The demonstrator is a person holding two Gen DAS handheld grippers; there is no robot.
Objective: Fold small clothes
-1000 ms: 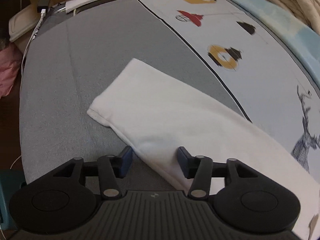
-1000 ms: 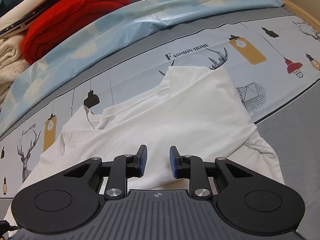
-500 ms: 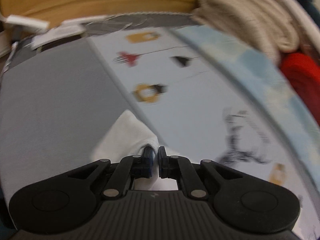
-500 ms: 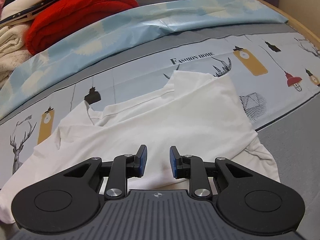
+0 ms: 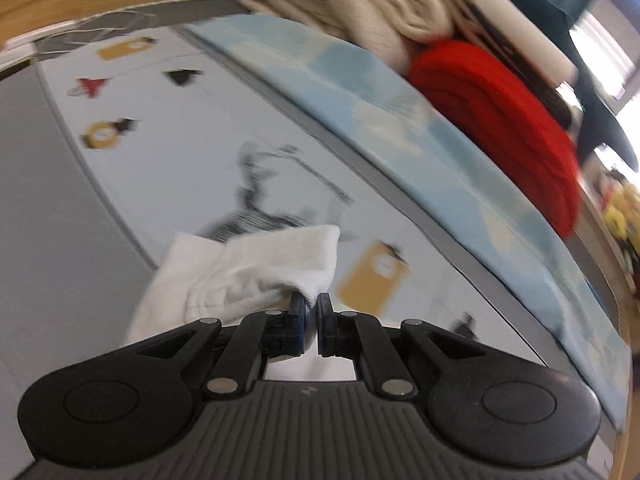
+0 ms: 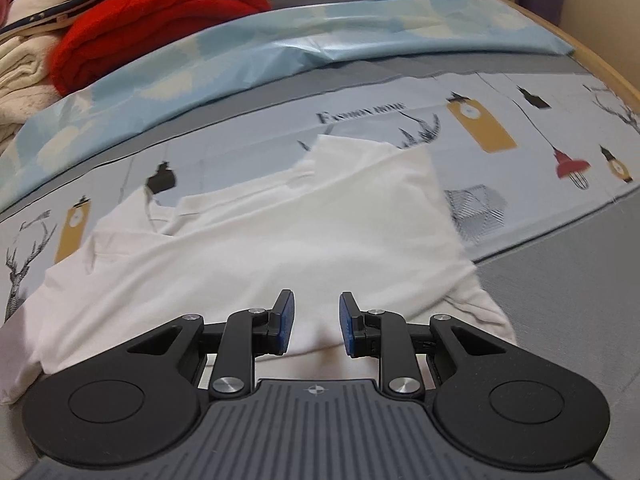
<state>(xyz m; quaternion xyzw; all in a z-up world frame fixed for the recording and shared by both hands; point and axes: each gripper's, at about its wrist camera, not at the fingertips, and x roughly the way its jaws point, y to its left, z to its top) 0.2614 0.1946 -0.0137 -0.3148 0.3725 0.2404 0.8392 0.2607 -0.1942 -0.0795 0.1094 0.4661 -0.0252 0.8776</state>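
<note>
The left tongs [image 5: 311, 307] pinched a bunched sleeve of the white shirt [image 6: 280, 236]; the right tongs [image 6: 316, 322] hung open above it.

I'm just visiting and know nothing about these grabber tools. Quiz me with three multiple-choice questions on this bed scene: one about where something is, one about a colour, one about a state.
1. Where does the white shirt lie?
A. on the printed bedsheet
B. on the floor
C. on a chair

2. What colour is the folded blanket beside the cream one?
A. green
B. red
C. black

3. How is the left gripper?
A. wide open
B. out of view
C. shut on a sleeve

Answers:
1 A, the sheet's lamp and deer prints surround the shirt.
2 B, it is bright red in both views.
3 C, its fingers pinch bunched white cloth, while the right gripper is open.
</note>
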